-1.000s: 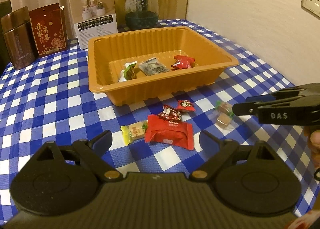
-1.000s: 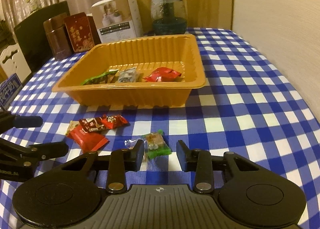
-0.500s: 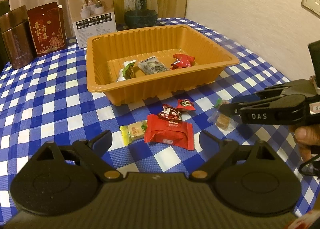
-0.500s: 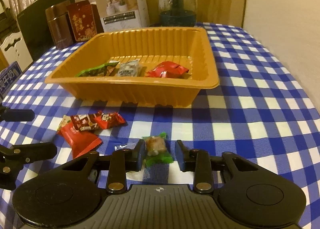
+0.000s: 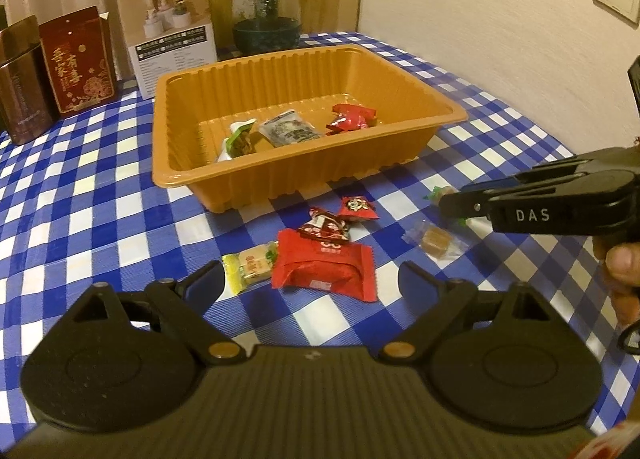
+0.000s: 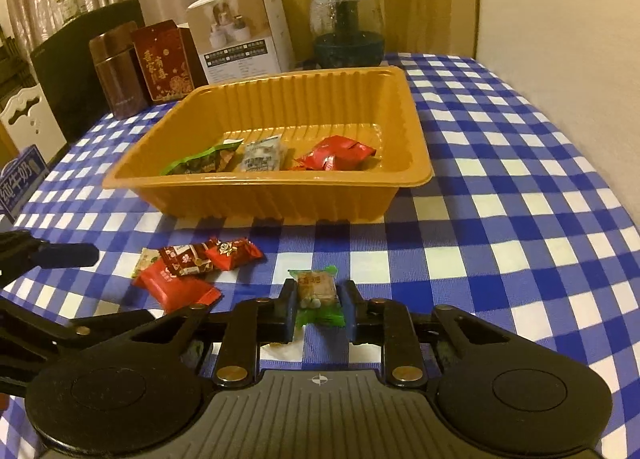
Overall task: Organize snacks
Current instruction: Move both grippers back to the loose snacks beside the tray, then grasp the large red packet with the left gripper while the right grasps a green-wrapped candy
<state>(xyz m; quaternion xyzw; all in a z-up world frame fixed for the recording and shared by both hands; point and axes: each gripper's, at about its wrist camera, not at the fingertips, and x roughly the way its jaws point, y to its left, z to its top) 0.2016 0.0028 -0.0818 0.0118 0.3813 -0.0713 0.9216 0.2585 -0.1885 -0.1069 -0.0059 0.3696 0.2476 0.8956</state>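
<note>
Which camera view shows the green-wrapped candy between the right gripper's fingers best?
The right wrist view: the green-wrapped candy sits centred between the fingers of the right gripper, its printed label and green ends visible. In the left wrist view only a small green end shows beside that gripper's black finger.

Dim, warm yellow indoor light, soft shadows, and fisheye bending (corners vignetted black) throughout.

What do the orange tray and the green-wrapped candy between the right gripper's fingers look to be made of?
The orange ribbed tray looks like thin moulded plastic, semi-gloss: its walls are fluted and the rim is rolled. The green-wrapped candy between the right gripper fingers seems wrapped in glossy plastic film, clear in the middle, since a tan block shows through.
</note>
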